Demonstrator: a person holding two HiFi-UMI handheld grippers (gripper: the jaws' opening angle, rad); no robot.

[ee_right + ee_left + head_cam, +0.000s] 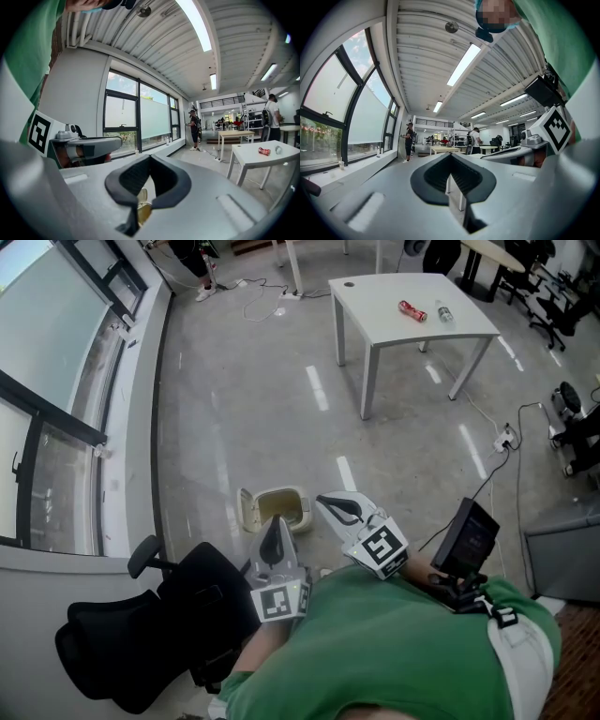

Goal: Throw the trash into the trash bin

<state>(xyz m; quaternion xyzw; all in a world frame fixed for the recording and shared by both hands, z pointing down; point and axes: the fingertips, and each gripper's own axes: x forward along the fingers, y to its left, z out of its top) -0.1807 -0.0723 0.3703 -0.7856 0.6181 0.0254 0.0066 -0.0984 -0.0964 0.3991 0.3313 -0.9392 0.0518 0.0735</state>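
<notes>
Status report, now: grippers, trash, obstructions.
Left gripper and right gripper shut, empty, at chest. Red can untouched on white table across the floor. Trash bin open just ahead. Office chair left, off the route.

Green top; pale grey, black-padded left claw and right claw, marker cubes, perhaps light trousers

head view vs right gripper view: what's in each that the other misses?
Head view only: the black office chair on the floor beside the person.
Right gripper view only: the ceiling light strips and a standing person by the far windows.
Both: the white table with the red can, the left hand-held gripper, and the trash bin, seemingly just a sliver through the jaw gap in the right gripper view.
</notes>
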